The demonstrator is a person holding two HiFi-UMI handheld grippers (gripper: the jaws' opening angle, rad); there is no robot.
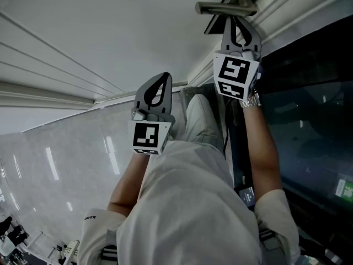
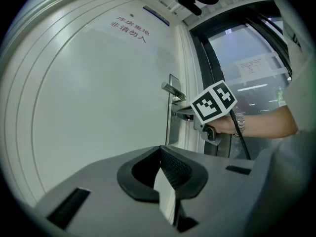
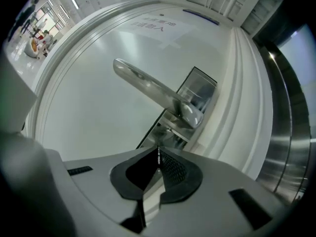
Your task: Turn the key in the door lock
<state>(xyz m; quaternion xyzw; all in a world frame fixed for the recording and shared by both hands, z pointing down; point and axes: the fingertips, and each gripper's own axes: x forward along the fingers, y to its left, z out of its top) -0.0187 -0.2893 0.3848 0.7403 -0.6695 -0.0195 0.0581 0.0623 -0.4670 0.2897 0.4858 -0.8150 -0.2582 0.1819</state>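
Pinching key (image 3: 158, 157) under handle (image 3: 148, 85), right gripper (image 3: 159, 150) beside door frame (image 3: 247, 112).

I am viewing a white door (image 2: 89, 112) carrying a polished silver handle (image 3: 148, 85) and lock plate (image 3: 200, 90). The left gripper (image 1: 161, 80) and right gripper (image 1: 237, 22) are showing grey shells, black ribbed pads (image 3: 173, 169) and black-and-white square-patterned marker cubes (image 1: 236, 76). A thin silver key (image 3: 158, 153) is glinting. The floor (image 1: 49, 164) is gleaming pale, marbled grey.
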